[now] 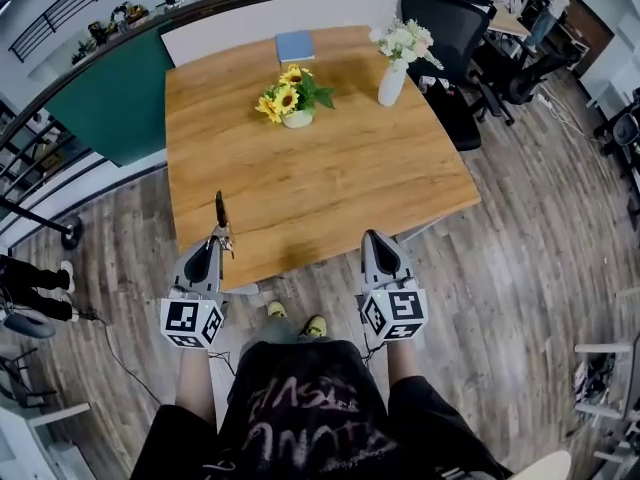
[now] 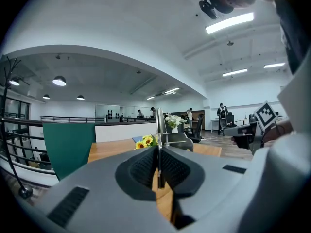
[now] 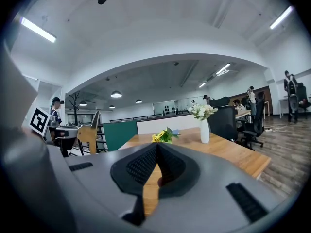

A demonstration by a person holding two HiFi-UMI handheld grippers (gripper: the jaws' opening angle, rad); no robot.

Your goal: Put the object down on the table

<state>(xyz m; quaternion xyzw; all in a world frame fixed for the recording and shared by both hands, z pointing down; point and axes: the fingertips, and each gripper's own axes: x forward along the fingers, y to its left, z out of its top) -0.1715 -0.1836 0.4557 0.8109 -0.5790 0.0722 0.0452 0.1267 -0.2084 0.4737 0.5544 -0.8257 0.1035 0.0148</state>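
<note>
My left gripper point(image 1: 213, 242) is shut on a thin flat metal tool point(image 1: 220, 211) that sticks out forward past its tips, over the near edge of the wooden table point(image 1: 330, 178). In the left gripper view the tool point(image 2: 159, 125) stands edge-on between the closed pads, above the table point(image 2: 107, 150). My right gripper point(image 1: 372, 236) is level with it at the table's near edge, shut with nothing between its jaws. The right gripper view shows its closed tips point(image 3: 156, 148) over the tabletop point(image 3: 218, 152).
A small pot of sunflowers point(image 1: 290, 98) stands mid-table towards the back. A white vase of white flowers point(image 1: 392, 76) is at the back right, a blue book point(image 1: 295, 45) at the far edge. A black office chair point(image 1: 445, 28) sits beyond the right corner.
</note>
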